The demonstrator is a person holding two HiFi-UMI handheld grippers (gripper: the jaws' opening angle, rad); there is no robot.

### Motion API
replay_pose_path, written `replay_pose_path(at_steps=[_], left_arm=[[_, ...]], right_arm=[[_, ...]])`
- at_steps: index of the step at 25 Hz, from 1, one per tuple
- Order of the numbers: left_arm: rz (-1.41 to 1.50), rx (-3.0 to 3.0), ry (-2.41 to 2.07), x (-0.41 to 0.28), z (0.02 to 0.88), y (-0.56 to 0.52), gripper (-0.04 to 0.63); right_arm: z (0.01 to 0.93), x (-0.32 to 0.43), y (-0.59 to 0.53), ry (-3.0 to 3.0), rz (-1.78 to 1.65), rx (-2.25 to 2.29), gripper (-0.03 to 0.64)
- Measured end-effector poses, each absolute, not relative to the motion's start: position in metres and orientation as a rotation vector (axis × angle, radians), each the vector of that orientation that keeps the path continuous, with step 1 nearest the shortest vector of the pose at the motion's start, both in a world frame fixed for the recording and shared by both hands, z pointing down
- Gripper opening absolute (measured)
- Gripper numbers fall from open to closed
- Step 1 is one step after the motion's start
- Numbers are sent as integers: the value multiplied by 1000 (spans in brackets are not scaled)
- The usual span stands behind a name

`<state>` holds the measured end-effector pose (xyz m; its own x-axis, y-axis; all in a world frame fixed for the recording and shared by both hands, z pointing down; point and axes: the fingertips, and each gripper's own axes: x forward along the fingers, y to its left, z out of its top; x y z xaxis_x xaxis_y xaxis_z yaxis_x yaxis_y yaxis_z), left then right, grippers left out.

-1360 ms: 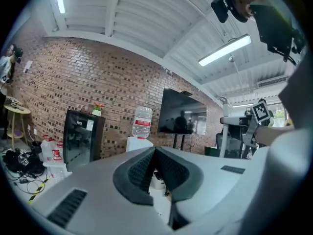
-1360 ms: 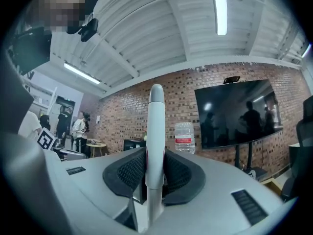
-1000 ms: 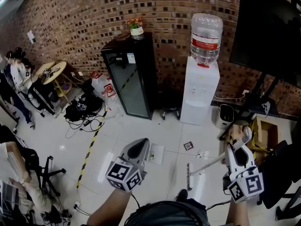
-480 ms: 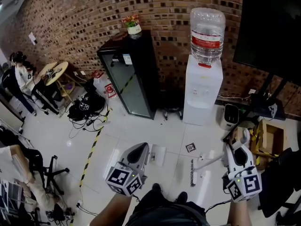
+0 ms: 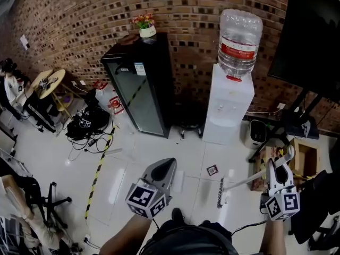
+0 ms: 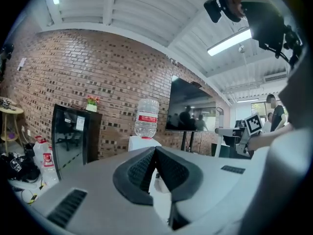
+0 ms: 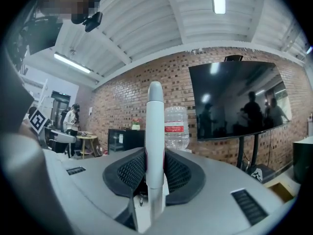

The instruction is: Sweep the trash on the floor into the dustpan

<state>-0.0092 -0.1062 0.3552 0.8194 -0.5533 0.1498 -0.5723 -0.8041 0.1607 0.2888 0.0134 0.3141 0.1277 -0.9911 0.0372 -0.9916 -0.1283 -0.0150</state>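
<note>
Tongs first: left gripper (image 6: 155, 150) has its jaws together with nothing between them; right gripper (image 7: 155, 153) is clamped on the white broom handle (image 7: 155, 111), which stands up through its jaws

- The broom head (image 5: 220, 192) rests on the floor (image 5: 69, 158) just in front of our feet, with its handle slanting up to the right
- The trash (image 5: 212, 170), one small dark-edged square, lies on the floor just beyond the broom head, on the side toward the water dispenser (image 5: 228, 108) at the wall edge
- A pale flat piece (image 5: 179, 180) lies beside the left gripper's tip; we cannot tell whether it is the dustpan

We judge the sweep has not yet started. To do it well, we set the bristles down behind the square on its wall side, keep the head flat, and draw it in short, low strokes so the light piece slides and does not flick away
</note>
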Motion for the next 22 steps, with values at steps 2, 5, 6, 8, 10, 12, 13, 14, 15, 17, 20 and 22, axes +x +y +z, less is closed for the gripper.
replay_pose_path(at_steps=[2, 5, 6, 8, 10, 12, 13, 14, 15, 17, 20, 22], left_arm=[[133, 2802, -868, -12, 362, -128, 5], [142, 2810, -844, -9, 372, -154, 5], [151, 2813, -837, -6, 375, -162, 5], [157, 2813, -835, 2, 381, -175, 5], [157, 2818, -845, 12, 387, -187, 5], [188, 2824, -868, 26, 399, -202, 5], [209, 2820, -884, 34, 407, -208, 5], [223, 2809, -899, 42, 414, -214, 5], [226, 2795, -913, 51, 420, -218, 5], [220, 2777, -936, 68, 429, -224, 6], [214, 2760, -967, 92, 444, -235, 6], [222, 2747, -984, 107, 454, -244, 11]], right_arm=[[325, 291, -2, -2020, 69, 2374, 121], [336, 294, -28, -1994, 71, 2367, 121], [339, 297, -37, -1994, 73, 2362, 120], [345, 304, -54, -2003, 79, 2352, 120], [351, 315, -72, -2022, 84, 2337, 120], [362, 332, -91, -2030, 111, 2337, 120], [368, 342, -100, -2030, 130, 2339, 120], [375, 352, -108, -2034, 145, 2335, 120], [381, 362, -116, -2043, 154, 2323, 120], [395, 379, -131, -2070, 174, 2292, 120], [419, 402, -155, -2103, 217, 2264, 120], [437, 414, -171, -2120, 237, 2242, 120]])
